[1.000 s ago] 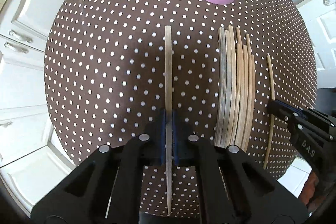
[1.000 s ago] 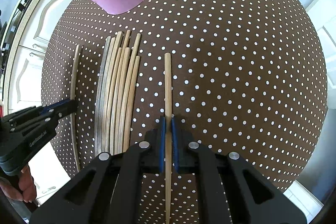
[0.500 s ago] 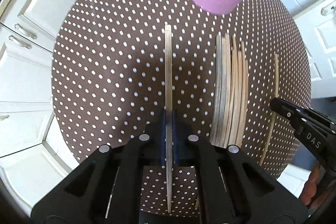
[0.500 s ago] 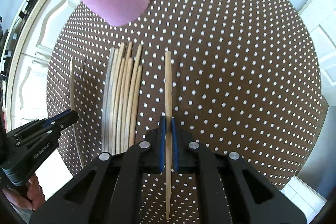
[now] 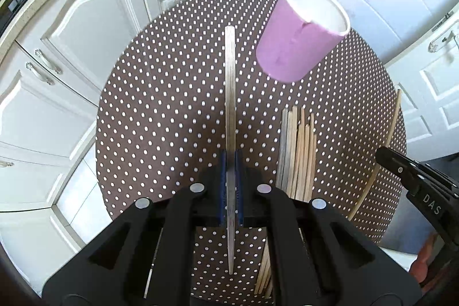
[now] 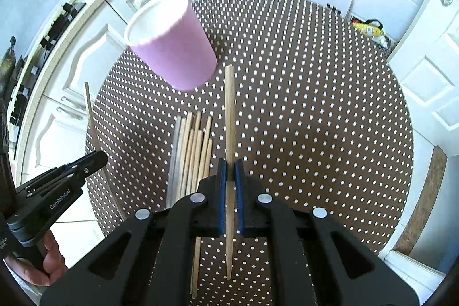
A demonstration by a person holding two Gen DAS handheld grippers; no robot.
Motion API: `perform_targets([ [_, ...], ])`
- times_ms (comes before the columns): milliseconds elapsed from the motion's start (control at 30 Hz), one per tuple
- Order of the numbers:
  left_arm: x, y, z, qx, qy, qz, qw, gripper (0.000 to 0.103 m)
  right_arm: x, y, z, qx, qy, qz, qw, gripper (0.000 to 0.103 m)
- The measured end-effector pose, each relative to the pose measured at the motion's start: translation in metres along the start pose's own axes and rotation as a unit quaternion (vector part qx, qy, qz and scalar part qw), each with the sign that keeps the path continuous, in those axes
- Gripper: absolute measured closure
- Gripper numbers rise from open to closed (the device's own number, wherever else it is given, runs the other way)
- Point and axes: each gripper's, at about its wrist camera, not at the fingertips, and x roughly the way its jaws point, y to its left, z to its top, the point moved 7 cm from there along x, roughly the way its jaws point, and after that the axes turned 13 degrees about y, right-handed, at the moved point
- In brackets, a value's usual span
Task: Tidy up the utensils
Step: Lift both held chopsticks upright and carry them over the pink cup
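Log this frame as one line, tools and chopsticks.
left tool: shut on chopstick | right tool: shut on chopstick | pile: on table | cup: upright

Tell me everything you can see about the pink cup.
The pink cup is a tall, straight-walled tumbler that looks like paper or card, pink outside and white inside, with a rolled white rim and a seam down its wall. It stands upright, mouth open, on the brown polka-dot table, beyond the bundle of chopsticks. What can be seen of its inside looks empty. No gripper or chopstick touches it; the one in the right gripper points just past its base.
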Motion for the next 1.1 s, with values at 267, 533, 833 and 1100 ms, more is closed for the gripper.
perform_targets([
  [267, -0.037, -0.004, 0.015, -0.018, -0.058, -0.014, 0.9980, 0.097, -0.036, 0.004, 0.014, 0.003, -0.057, 0.004, 0.998, 0.098],
  [533, -0.076, -0.013, 0.027, -0.010, -0.103, -0.025, 0.9943, 0.097, -0.070, 0.017, 0.023, -0.003, -0.107, 0.017, 0.994, 0.098],
  [833, -0.127, -0.022, 0.037, 0.006, -0.159, -0.027, 0.9869, 0.097, -0.119, 0.029, 0.042, -0.019, -0.167, 0.036, 0.985, 0.098],
  [1100, -0.183, -0.040, 0.062, 0.039, -0.238, -0.025, 0.9702, 0.097, -0.160, 0.037, 0.068, -0.031, -0.221, 0.044, 0.974, 0.098],
])
